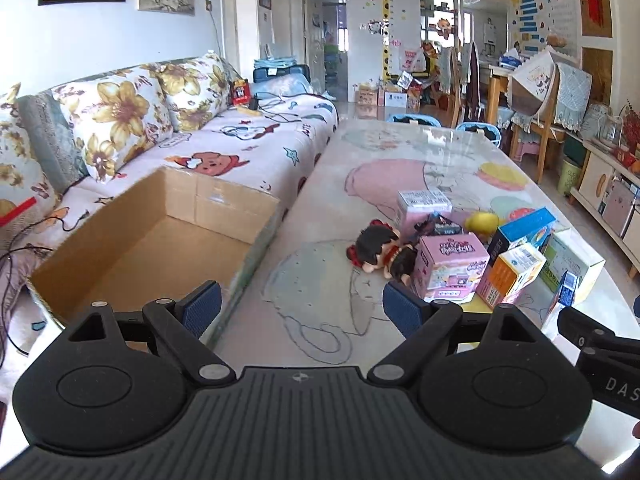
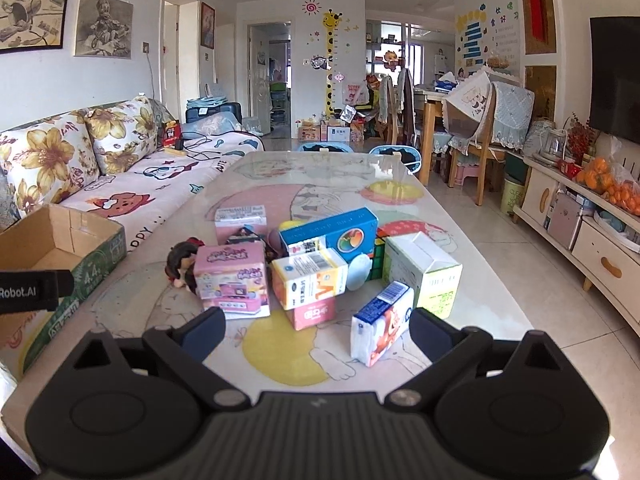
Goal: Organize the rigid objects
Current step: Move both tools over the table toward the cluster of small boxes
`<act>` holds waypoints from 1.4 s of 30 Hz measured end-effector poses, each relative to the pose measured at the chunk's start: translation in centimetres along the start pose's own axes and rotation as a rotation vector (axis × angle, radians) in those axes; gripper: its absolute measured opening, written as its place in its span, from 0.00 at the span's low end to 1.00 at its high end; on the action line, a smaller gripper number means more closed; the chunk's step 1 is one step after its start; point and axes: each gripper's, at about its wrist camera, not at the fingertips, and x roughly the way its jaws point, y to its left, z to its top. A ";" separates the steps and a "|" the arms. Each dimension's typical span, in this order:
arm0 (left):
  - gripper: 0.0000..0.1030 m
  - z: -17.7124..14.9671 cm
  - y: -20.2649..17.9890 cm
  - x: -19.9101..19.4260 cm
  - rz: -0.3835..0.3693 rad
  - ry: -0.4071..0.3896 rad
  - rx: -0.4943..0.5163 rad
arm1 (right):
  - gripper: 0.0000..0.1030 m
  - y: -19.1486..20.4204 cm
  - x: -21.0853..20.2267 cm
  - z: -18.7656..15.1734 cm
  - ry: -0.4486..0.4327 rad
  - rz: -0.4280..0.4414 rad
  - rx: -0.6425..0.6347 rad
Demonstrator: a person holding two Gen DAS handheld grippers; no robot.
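Note:
A pile of small boxes and toys sits on the glass table (image 2: 280, 168): a pink toy box (image 2: 234, 280), an orange-and-white carton (image 2: 310, 280), a blue box (image 2: 332, 234), a white-green box (image 2: 424, 272), a blue-white tissue pack (image 2: 380, 322) and a dark-haired doll (image 2: 182, 260). An empty cardboard box (image 1: 152, 240) stands at the table's left edge. My left gripper (image 1: 302, 312) is open and empty between the cardboard box and the pile. My right gripper (image 2: 318, 330) is open and empty just before the pile, its right finger beside the tissue pack.
A floral sofa (image 1: 200, 140) runs along the left of the table. Chairs (image 2: 476, 128) and a dining table stand beyond the far end. A low cabinet (image 2: 580, 224) with oranges is at the right. The pink box (image 1: 450, 268) and doll (image 1: 378, 246) also show in the left wrist view.

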 end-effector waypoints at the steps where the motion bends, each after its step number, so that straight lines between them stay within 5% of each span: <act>1: 1.00 0.1 0.5 -0.2 -0.003 -0.006 -0.005 | 0.95 0.3 -0.7 0.2 -0.009 0.007 -0.002; 21: 1.00 -0.1 3.3 -3.9 0.093 -0.120 -0.087 | 0.95 6.7 -8.0 4.2 -0.186 0.093 -0.102; 42: 1.00 -0.8 3.2 -3.4 0.087 -0.138 -0.112 | 0.95 8.5 -9.4 2.7 -0.264 0.133 -0.162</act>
